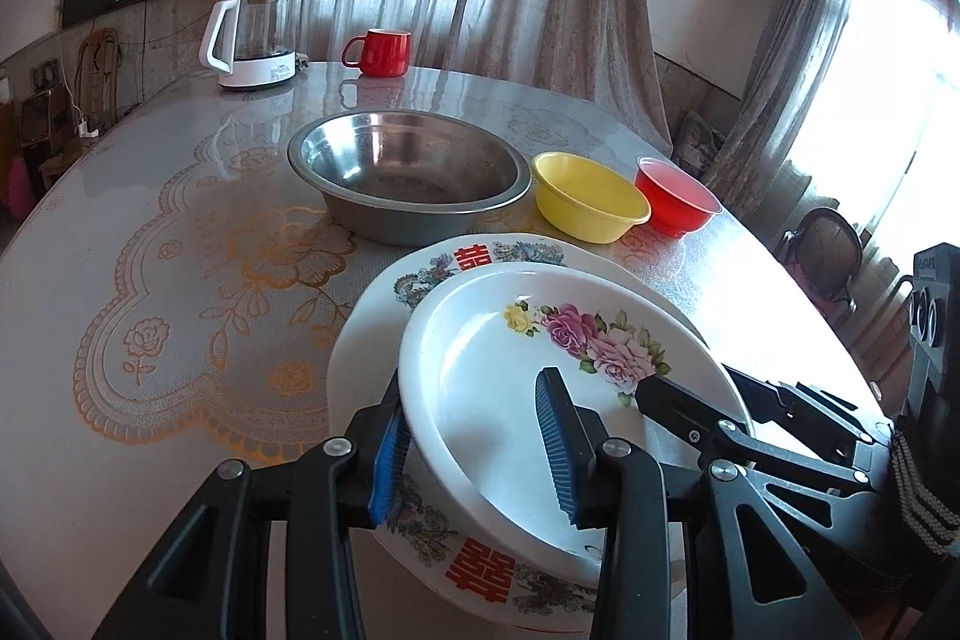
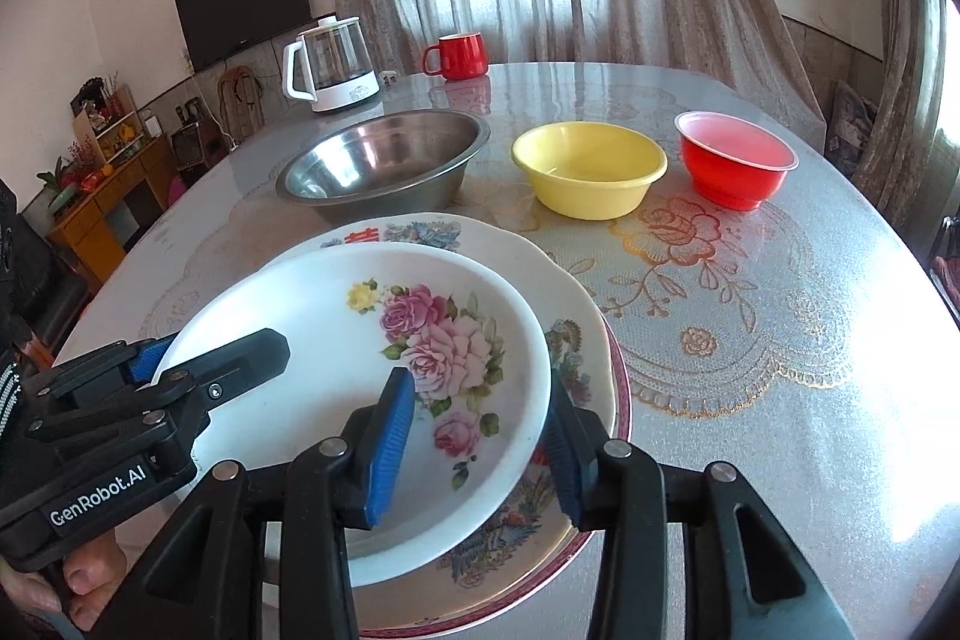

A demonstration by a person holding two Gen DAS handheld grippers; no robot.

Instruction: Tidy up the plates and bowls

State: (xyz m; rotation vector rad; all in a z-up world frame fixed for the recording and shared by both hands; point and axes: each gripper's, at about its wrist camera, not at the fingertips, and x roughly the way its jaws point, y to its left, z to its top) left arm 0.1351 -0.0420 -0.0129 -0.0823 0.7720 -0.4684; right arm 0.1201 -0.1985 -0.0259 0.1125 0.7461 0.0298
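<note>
I'm seeing a dull steel basin (image 2: 384, 160), glossy glazed rose plate (image 2: 336, 340), shiny plastic yellow bowl (image 2: 588, 172), glossy desk (image 2: 780, 310).

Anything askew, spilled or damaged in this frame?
No spill or damage shows. The rose plate sits off-centre on the bigger patterned plate, shifted toward the left gripper, with both grippers straddling its rim.
</note>
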